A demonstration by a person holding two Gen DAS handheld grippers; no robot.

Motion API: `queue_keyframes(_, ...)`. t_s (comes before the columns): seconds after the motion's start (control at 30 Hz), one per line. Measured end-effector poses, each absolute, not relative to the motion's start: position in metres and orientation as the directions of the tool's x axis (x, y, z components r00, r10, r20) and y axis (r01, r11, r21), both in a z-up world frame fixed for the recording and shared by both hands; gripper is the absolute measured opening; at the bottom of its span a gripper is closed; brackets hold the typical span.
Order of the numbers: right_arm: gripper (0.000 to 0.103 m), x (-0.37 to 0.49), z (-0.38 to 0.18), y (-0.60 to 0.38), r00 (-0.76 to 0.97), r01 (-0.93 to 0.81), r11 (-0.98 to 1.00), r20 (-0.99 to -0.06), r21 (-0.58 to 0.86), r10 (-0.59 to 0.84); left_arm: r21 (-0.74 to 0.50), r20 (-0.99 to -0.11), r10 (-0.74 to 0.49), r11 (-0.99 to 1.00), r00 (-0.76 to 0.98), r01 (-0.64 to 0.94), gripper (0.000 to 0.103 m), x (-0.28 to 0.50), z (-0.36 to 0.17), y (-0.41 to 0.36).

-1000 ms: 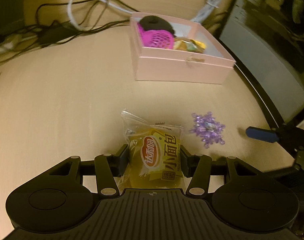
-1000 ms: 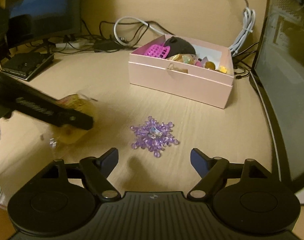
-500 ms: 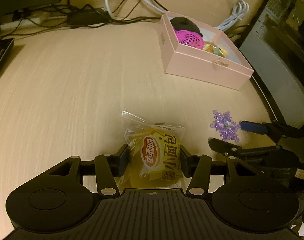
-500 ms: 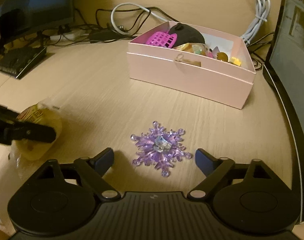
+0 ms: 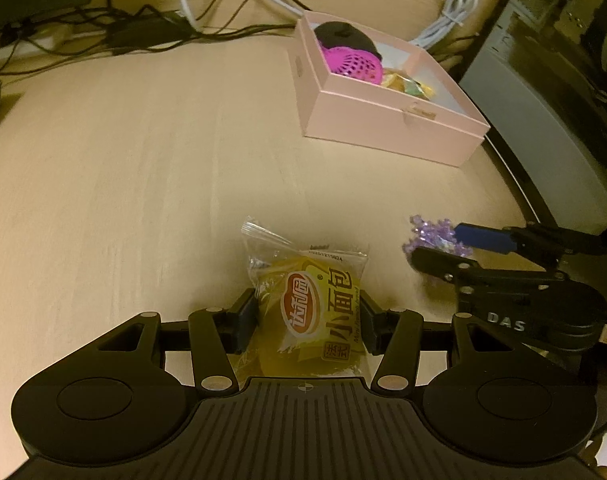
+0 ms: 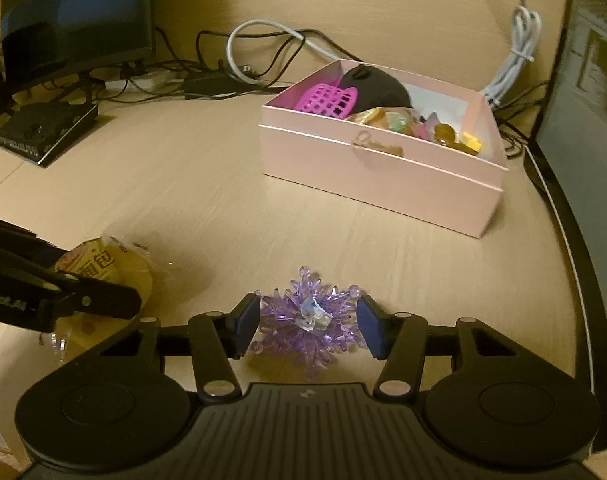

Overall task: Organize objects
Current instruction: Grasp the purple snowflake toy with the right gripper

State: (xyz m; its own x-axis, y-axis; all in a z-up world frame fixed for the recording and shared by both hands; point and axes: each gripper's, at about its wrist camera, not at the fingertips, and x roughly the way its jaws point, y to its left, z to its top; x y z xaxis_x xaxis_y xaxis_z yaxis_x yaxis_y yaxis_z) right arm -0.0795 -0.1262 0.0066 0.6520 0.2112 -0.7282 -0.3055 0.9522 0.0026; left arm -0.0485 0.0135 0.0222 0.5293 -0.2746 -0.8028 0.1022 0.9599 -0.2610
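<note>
Over the desk (image 5: 143, 160), both grippers angle downward.

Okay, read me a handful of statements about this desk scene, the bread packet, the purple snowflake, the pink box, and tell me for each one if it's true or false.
1. The left gripper is clamped on the bread packet. True.
2. The purple snowflake lies inside the pink box. False: it sits on the desk in front of the box, between the right gripper's pads.
3. The pink box has its lid on. False: it is open, with a magenta basket and a black object showing inside.
4. The right gripper is shut on the snowflake. True.
5. Cables lie on the desk behind the box. True.
</note>
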Motion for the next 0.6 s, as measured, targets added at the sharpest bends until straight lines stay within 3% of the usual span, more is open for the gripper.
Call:
queue_keyframes(0.37, 0.054, -0.104, 0.023, -0.154, 0.684, -0.283, 0.959, -0.702, -0.004, 0.199, -0.288, -0.791, -0.312, 0.949, 0.526, 0.130, 0.056, -0.043, 0.022, 0.004)
queue_keyframes(0.6, 0.054, -0.117, 0.020, -0.164, 0.683, -0.264, 0.964, -0.707, -0.007, 0.182, -0.241, -0.798, -0.344, 0.935, 0.495, 0.260, 0.055, -0.047, 0.033, -0.015)
